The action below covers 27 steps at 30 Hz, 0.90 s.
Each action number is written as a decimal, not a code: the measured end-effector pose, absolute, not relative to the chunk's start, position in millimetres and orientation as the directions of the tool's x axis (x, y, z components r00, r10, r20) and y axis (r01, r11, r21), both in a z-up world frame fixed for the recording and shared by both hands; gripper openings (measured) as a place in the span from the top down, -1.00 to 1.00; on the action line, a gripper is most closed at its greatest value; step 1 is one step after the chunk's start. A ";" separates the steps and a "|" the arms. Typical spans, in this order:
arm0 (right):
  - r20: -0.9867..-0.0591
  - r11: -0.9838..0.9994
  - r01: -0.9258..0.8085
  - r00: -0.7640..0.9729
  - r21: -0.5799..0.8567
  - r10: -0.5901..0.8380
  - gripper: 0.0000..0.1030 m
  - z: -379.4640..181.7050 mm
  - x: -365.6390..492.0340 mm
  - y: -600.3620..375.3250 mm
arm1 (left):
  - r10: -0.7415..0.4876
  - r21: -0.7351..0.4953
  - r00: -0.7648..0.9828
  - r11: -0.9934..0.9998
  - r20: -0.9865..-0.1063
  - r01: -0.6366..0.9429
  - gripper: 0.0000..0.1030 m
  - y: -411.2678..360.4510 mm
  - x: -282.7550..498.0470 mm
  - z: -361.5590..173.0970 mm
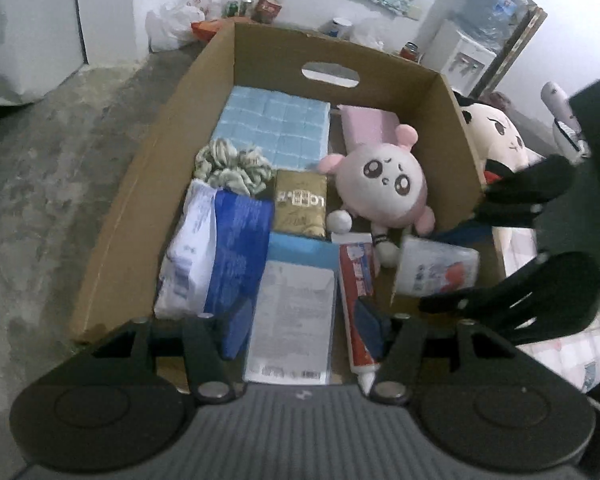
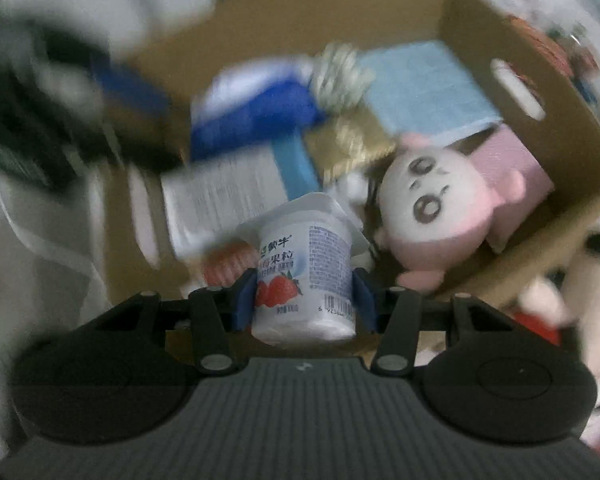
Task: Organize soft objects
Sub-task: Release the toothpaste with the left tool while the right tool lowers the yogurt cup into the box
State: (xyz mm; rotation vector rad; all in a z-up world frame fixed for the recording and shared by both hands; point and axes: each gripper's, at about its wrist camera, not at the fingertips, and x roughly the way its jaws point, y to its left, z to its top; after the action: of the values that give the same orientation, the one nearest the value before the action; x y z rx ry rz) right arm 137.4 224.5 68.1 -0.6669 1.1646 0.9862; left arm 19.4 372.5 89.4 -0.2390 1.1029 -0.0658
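**Ana:** While the yogurt cup (image 2: pixel 306 268) is squeezed between the blue pads (image 2: pixel 245 294) of the right tongs (image 2: pixel 305 294), it is held just above the cardboard box (image 1: pixel 148 168). The cup is gripped by its sides, and it is tipped over, not upright.

**Ben:** What is seen in the box?

**Ana:** A pink plush toy (image 1: pixel 380 188) is lying by the right wall. A folded blue cloth (image 1: pixel 272 128) is laid at the back, with a pink cloth (image 1: pixel 366 124) beside it. A scrunchie (image 1: pixel 232 166), a gold packet (image 1: pixel 300 204), a blue pouch (image 1: pixel 240 248), a white packet (image 1: pixel 300 316) and a toothpaste tube (image 1: pixel 358 296) are packed in too.

**Ben:** And the left tongs (image 1: pixel 304 328)?

**Ana:** They are held open over the near end of the box. Nothing is gripped by them.

**Ben:** What could go wrong?

**Ana:** The cup could be crushed if it is squeezed harder, because thin walls are easily bent. It could be dropped on the plush toy if the grip is loosened too early. A spill could be caused if the lid is popped. The right view is blurred, so a fast swing is likely, and the box wall could be bumped.

**Ben:** Anything else?

**Ana:** A bigger doll (image 1: pixel 496 136) is left outside the box, against its right wall. Little room is left for it, so things could be squashed.
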 end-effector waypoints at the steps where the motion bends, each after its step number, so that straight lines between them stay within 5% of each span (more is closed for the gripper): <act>1: -0.971 0.373 -0.928 0.091 -0.001 0.222 0.06 61.5 131.2 234.0 | -0.177 -0.229 0.451 0.971 -0.875 -0.064 -0.15 374.1 18.4 87.4; 5: -0.995 0.008 -0.996 0.085 -0.085 0.041 0.07 45.7 103.3 264.2 | -0.184 -0.230 0.451 0.972 -0.873 -0.050 -0.21 377.8 14.6 74.7; 10: -0.985 -0.264 -0.962 -0.022 0.066 -0.169 0.08 27.9 94.3 291.7 | -0.205 -0.254 0.462 0.966 -0.863 -0.045 -0.24 382.6 11.1 67.1; 13: -0.968 -0.347 -0.935 0.024 0.067 -0.251 -0.30 17.3 92.8 307.8 | -0.209 -0.254 0.465 0.966 -0.860 -0.036 -0.25 381.9 10.9 64.2; 25: -0.990 -0.315 -0.947 0.101 -0.065 -0.098 -0.23 55.4 88.7 308.1 | -0.239 -0.279 0.474 0.960 -0.848 -0.015 -0.32 372.5 8.6 60.7; 26: -0.988 -0.311 -0.941 0.152 -0.131 -0.042 -0.15 56.4 84.2 309.3 | -0.239 -0.278 0.474 0.960 -0.847 -0.014 -0.32 371.5 6.9 60.5; 27: -0.986 -0.295 -0.945 0.164 -0.143 -0.045 0.15 55.8 83.7 310.0 | -0.235 -0.272 0.478 0.962 -0.846 -0.008 -0.34 369.6 5.1 60.4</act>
State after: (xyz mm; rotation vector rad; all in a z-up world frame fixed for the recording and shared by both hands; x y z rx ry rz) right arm 83.7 310.0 55.8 -1.5452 0.9865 1.2667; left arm 5.1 369.6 60.4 -0.2523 1.0663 -0.1407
